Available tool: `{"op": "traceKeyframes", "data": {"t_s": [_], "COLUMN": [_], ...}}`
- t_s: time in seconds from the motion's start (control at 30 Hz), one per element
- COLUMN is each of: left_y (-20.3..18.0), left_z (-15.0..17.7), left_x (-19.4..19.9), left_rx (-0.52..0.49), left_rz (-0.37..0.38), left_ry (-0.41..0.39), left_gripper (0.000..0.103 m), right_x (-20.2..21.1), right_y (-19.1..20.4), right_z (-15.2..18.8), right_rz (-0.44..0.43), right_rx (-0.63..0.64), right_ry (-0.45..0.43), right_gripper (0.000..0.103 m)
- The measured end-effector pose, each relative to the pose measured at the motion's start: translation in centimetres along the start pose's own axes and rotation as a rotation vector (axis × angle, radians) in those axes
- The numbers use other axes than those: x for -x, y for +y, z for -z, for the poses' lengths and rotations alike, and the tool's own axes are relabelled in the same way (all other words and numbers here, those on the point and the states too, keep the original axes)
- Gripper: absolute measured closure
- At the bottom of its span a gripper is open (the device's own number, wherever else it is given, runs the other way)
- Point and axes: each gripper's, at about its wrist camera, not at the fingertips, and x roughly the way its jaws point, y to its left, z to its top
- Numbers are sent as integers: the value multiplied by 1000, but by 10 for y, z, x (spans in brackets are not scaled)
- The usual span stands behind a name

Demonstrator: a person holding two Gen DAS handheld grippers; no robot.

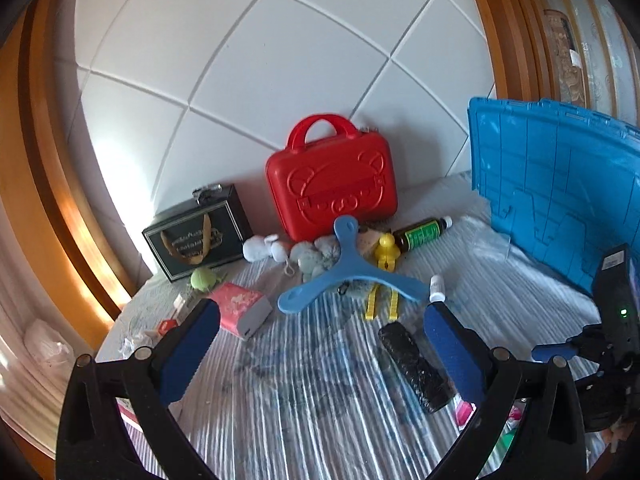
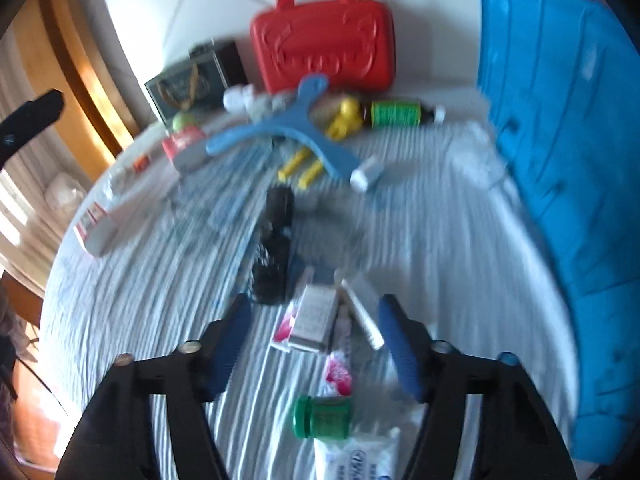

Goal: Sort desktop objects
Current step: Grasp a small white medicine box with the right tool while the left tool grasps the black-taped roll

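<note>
Left gripper: jaws spread wide and empty, hovering above the middle of the striped cloth-covered surface; nothing lies between the blue pads.
Right gripper: jaws parted about halfway, pointing steeply down near the front edge of the surface; the pads touch nothing, though the view is blurred.
Likely target: a small silver box lying flat between the right jaws, on top of a pink-and-white sachet; this is a judgement from where the jaws point.
Handling of the box: looks like thin cardboard, light and stiff but crushable; best taken across its two long sides with a gentle squeeze, since the glossy face may slip.
Beside the box: a slim silver tube or strip lies just to its right, close enough to be caught by the right-hand pad.
Nearer the front edge: a green-capped jar on its side and a white soft pack, both behind the fingertips.
Black roll: lies just inside the left gripper's right pad; wrapped, probably firm and light, easy to grip across its width.
Back edge: a red case stands upright against the wall, with a dark box to its left.
Middle clutter: a blue three-armed toy, a yellow figure and a brown bottle lie in front of the case.
Right edge: a blue crate stands open, a likely place for sorted things.
</note>
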Motion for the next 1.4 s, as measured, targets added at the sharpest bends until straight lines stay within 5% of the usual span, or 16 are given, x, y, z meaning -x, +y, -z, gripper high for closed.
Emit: {"op": "traceKeyframes", "data": {"t_s": [0.27,0.57,0.67,0.97,1.13,1.4], "left_y": [-16,-51,-68,-100,-92,-91], "left_z": [36,49,53,77,92,93], "left_x": [-52,-123,-148,-186,-195,-181], "left_rx": [-7,5,-1,3,71,22], "left_rz": [45,70,76,78,168,203], "left_ry": [118,253,290,379,452,432], "left_gripper": [0,0,0,0,58,69], "right_x": [-87,-95,-88,-71,-58,-41], "right_y": [-5,17,7,-33,-42,-44], "right_z": [14,4,4,-11,-16,-17], "right_rz": [-11,115,107,43,24,-1], "right_rx": [-24,174,166,71,67,62], "right_ry": [179,168,155,130,101,68], "right_gripper": [56,62,74,74,74,74]}}
